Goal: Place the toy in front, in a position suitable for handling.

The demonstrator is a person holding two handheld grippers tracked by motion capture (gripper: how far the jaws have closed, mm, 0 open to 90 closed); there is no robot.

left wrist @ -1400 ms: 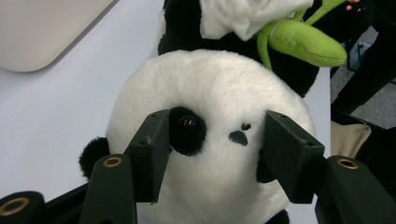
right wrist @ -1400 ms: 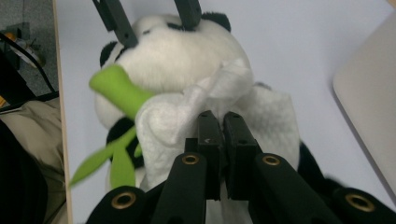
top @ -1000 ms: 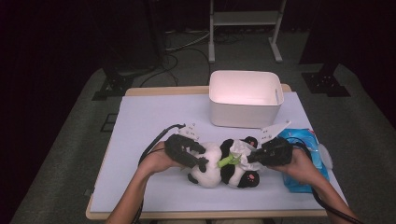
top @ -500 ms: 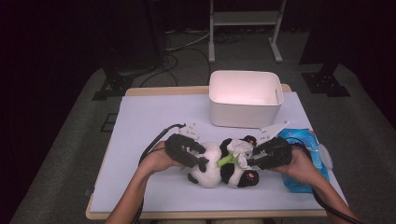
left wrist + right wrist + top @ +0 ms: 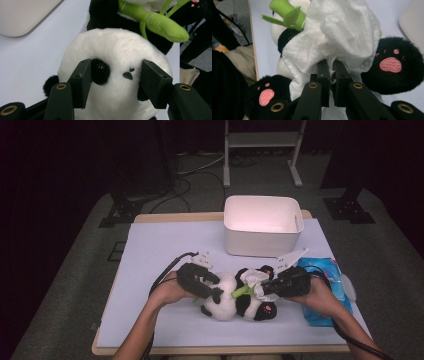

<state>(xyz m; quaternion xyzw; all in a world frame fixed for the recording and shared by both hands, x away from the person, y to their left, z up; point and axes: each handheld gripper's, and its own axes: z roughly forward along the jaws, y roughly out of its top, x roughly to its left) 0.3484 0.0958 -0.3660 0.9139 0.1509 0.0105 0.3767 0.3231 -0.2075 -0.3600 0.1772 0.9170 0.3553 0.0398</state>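
Left gripper clamps the white head of the black-and-white plush panda, which lies near the table's front edge. Right gripper, whose jaws have just been closing, pinches a white crumpled wipe against the panda's belly. Behind stands a white plastic bin.

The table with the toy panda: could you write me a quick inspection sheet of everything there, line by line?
Surface: table under a pale sheet, wooden edge showing.
Job's things: plush panda lying on its back, a green stalk at its chest; white wipe over its belly.
Clutter: white bin behind the panda; blue wipes pack at the right edge.
Grippers: left gripper clamps the panda's head; right gripper, jaws just closed, pinches the wipe.
Cables: a black cable trails from the left gripper.
Surroundings: dark room, grey floor, metal stand behind.
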